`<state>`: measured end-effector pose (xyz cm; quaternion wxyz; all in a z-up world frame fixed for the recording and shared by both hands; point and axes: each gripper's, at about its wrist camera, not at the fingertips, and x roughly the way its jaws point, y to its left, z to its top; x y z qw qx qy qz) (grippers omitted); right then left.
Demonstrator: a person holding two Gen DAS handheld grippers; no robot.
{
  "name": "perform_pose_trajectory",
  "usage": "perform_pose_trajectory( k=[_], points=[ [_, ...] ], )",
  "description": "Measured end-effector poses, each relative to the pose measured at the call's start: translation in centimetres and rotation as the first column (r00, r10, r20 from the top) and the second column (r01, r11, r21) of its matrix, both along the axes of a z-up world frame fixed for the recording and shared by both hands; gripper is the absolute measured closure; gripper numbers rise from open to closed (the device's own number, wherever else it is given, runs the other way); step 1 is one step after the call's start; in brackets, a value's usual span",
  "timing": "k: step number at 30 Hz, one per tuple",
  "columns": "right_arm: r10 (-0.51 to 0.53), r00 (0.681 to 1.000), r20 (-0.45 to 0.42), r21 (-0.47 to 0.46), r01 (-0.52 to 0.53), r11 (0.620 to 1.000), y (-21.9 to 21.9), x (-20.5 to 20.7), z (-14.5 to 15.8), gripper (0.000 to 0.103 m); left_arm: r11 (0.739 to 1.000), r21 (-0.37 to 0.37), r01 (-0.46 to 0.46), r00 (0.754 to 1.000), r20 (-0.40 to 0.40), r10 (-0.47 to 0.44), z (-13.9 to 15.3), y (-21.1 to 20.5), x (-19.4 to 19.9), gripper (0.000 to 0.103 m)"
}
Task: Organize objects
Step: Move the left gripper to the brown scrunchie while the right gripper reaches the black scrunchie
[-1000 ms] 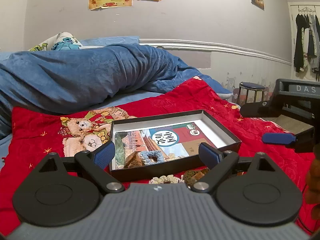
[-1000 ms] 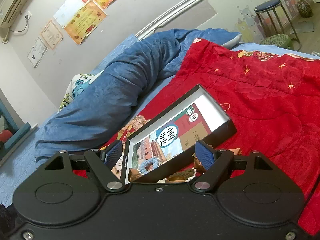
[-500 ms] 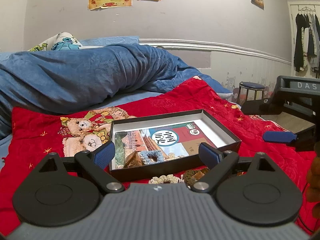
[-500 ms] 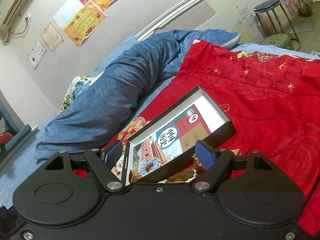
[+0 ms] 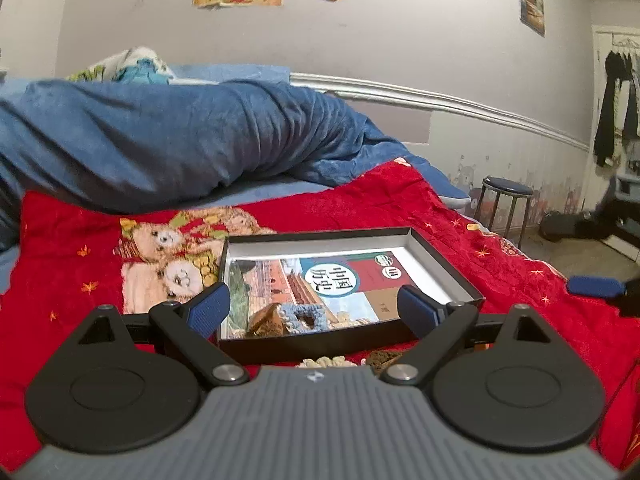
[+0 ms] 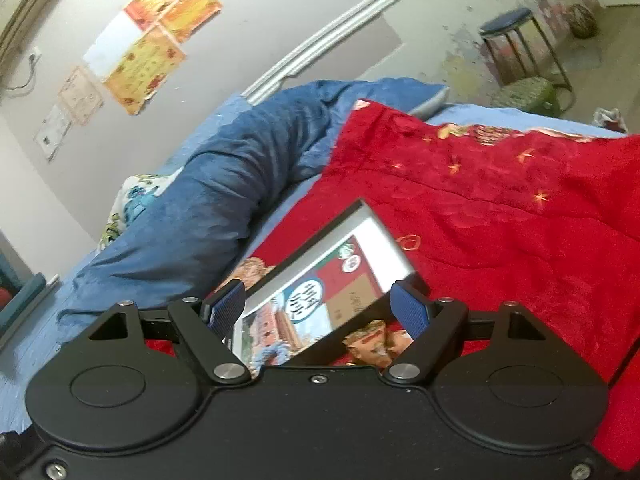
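Through my left wrist camera, my left tongs point(image 5: 314, 306) stand released, their blue pads wide apart with nothing pinched between them. Just beyond them the shallow black cardboard box with a white lining point(image 5: 440, 258) lies flat on the red plush blanket printed with teddy bears point(image 5: 80, 248) that covers the bed. Inside the box lies a colourful history textbook point(image 5: 340, 280), and at its near end sit a small brown woven piece point(image 5: 269, 317) and a pale blue crocheted ring point(image 5: 301, 316). A cream knitted scrap point(image 5: 325, 361) and a brown one point(image 5: 384, 357) lie on the blanket just in front of the box. A rumpled blue duvet point(image 5: 180, 140) lies behind. At the right edge one blue pad of my right tongs point(image 5: 595, 286) shows.

Through my right wrist camera, my right tongs point(image 6: 318, 310) are also released, holding nothing. The same box point(image 6: 384, 232) lies between and beyond the pads, tilted in this view, on the red blanket point(image 6: 500, 220).
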<state>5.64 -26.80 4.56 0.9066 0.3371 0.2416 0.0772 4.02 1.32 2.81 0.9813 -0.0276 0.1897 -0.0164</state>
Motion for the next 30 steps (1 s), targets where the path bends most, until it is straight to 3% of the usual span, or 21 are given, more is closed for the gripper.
perform_pose_trajectory(
  k=[7,10,19,26,30],
  points=[
    [0.064,0.99,-0.127,-0.043,-0.07,0.997,2.5,0.6,-2.0,0.027,0.999,-0.004,0.033,0.999,-0.037,-0.033,-1.4,-0.8,0.5,0.008],
    [0.044,0.975,-0.218,-0.048,-0.055,0.997,3.2,1.4,-3.6,0.055,0.998,-0.03,0.052,0.997,-0.057,-0.054,-2.2,-1.5,1.1,0.01],
    [0.026,0.949,-0.314,-0.118,-0.066,0.991,5.0,3.3,-6.4,0.055,0.994,-0.034,0.106,0.974,-0.197,-0.11,-6.2,-3.8,3.9,0.022],
    [0.043,0.929,-0.368,-0.142,-0.102,0.985,5.9,4.3,-8.2,0.055,0.997,-0.036,0.07,0.965,-0.25,-0.077,-8.0,-4.0,5.2,0.04],
    [0.034,0.929,-0.369,-0.157,-0.098,0.983,6.4,4.4,-8.7,0.055,0.996,-0.037,0.081,0.962,-0.257,-0.088,-8.1,-4.4,5.3,0.064]
  ],
)
